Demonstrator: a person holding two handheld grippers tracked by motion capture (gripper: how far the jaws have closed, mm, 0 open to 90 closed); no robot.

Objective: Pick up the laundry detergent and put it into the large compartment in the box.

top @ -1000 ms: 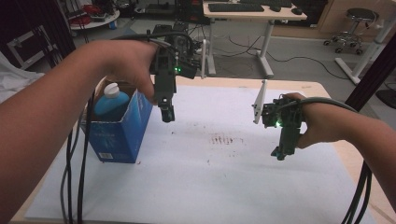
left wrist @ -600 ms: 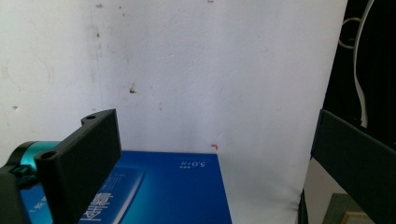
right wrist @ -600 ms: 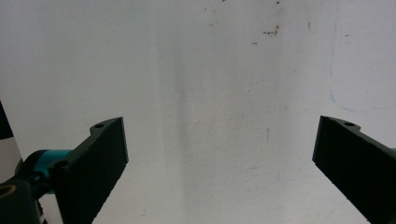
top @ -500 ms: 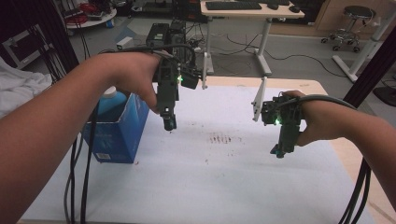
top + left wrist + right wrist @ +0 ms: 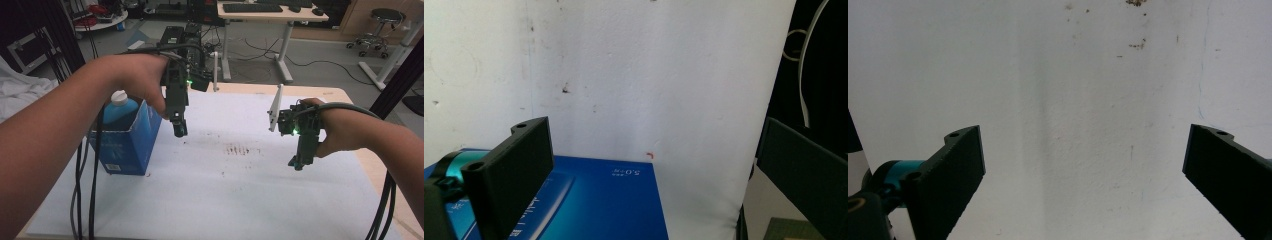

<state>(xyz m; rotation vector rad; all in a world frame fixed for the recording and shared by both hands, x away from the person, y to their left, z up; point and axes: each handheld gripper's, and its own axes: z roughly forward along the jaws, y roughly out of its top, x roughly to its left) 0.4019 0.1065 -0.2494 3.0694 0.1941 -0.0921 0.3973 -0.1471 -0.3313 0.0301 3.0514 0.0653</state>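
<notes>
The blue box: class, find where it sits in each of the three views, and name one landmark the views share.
High view: the blue box stands at the left on the white table cover, a white-capped bottle inside it, just left of the left tongs.
Left gripper view: the box lies bottom left, partly behind the near jaw.
Right gripper view: the box is absent; open jaws over the cover.
Shared landmark: the white table cover, with its brown specks.

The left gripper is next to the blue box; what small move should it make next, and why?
Probably shift the left gripper sideways over the blue box. Its jaws are open and empty beside the box, and the bottle stands inside.
</notes>
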